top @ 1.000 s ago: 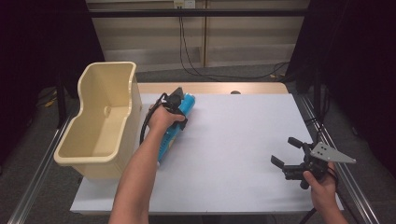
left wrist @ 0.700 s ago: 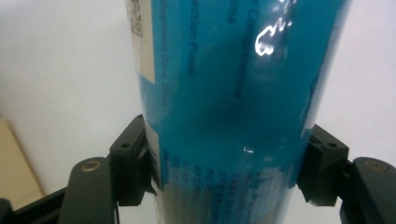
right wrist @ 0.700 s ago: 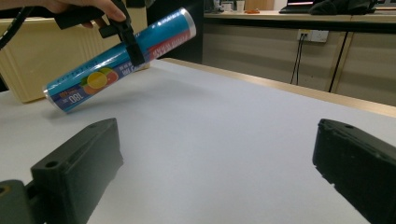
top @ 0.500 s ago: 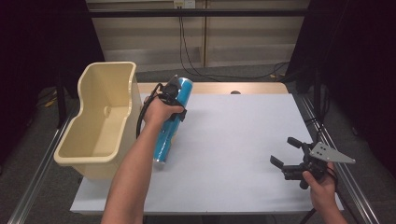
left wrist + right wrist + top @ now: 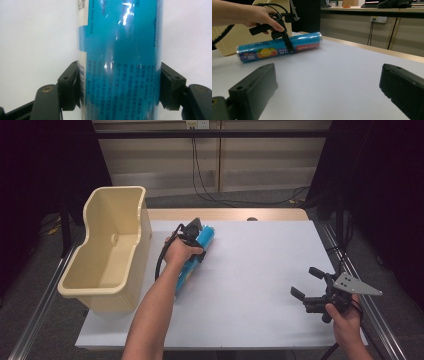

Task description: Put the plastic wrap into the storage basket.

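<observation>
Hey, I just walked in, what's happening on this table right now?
A person is working with a claw in each hand. The left claw is closed around a blue roll of plastic wrap, gripping it near the middle, close beside a cream plastic tub at the table's left edge. In the right gripper view the roll is lifted off the white table, its far end higher. The right claw hangs open over the table's right side, holding nothing.

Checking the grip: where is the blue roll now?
In the high view, the blue roll lies left of centre on the table, beside the tub, clamped by the left gripper.
</observation>
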A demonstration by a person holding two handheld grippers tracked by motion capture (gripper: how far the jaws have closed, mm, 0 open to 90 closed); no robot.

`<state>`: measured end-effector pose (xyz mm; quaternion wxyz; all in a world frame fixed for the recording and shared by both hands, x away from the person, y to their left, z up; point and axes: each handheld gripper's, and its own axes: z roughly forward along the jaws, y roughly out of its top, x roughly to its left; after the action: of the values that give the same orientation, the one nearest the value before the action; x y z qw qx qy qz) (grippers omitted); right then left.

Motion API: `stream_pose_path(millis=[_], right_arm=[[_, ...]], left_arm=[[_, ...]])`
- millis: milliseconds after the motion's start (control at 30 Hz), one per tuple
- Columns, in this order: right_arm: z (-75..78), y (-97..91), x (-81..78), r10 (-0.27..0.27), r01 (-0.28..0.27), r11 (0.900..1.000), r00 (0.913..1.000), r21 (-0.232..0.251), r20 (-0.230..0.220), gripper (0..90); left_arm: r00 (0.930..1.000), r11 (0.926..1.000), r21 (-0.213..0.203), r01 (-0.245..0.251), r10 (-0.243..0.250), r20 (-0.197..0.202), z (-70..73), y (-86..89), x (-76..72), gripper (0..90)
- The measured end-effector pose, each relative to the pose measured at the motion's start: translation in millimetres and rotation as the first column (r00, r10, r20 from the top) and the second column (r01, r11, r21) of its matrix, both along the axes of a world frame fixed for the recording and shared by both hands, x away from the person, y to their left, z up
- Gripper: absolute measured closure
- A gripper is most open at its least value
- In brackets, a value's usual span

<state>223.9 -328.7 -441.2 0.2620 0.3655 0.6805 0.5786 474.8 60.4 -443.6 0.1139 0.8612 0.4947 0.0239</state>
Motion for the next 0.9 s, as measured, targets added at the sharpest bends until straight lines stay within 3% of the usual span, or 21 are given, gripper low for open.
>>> stream_pose_path(millis=[267,400,500,700,800,900], right_arm=[[0.4,2.0,0.0,0.003,-0.003,1.0,1.0,-0.004,0.003,0.7],[0.5,2.6,-0.1,0.006,-0.005,1.0,1.0,-0.007,0.004,0.7],[1.3,3.1,-0.3,0.006,-0.005,0.9999,1.0,-0.013,0.008,0.7],[1.5,3.3,0.0,0.004,-0.004,0.9999,0.9999,-0.012,0.009,0.7],[1.6,2.5,0.0,0.001,-0.001,1.0,1.0,-0.004,0.006,0.7],[1.4,1.5,0.3,-0.001,0.001,1.0,1.0,-0.003,0.007,0.7]], left_arm=[[0.9992,0.9984,-0.044,0.035,-0.034,0.021,2.5,10.1,-7.1,30.0],[0.9981,0.9981,0.005,0.061,-0.061,0.006,0.1,13.1,-12.5,25.0],[0.9989,0.9977,-0.049,0.046,-0.046,0.004,-1.8,17.2,-14.4,29.6],[0.9999,0.9992,-0.037,0.014,-0.014,0.003,0.5,14.9,-15.3,32.0],[0.9984,0.9995,-0.029,-0.014,0.013,-0.055,3.6,14.5,-14.8,32.1],[0.998,0.9993,-0.031,-0.023,0.021,-0.06,10.6,15.8,-15.3,32.2]])
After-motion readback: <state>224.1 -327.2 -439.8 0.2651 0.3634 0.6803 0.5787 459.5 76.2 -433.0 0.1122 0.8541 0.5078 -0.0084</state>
